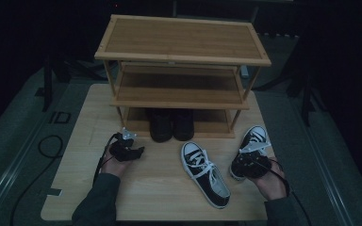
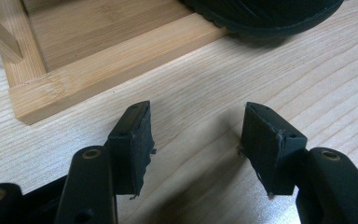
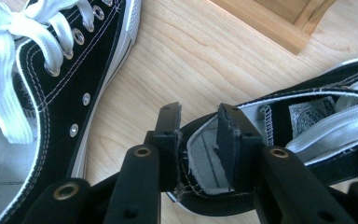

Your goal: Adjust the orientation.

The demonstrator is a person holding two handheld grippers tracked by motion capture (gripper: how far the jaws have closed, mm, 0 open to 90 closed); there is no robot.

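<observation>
Right gripper [image 3: 198,119] clamped on sneaker [image 3: 307,121] heel — left gripper [image 2: 196,135] apart, empty.

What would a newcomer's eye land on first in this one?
The wooden rack at the table's far edge, with dark shoes on its bottom shelf. Then two black-and-white sneakers in front: one lying free mid-table, the other with its heel collar between the right gripper's jaws. The left gripper stands open, empty.
</observation>
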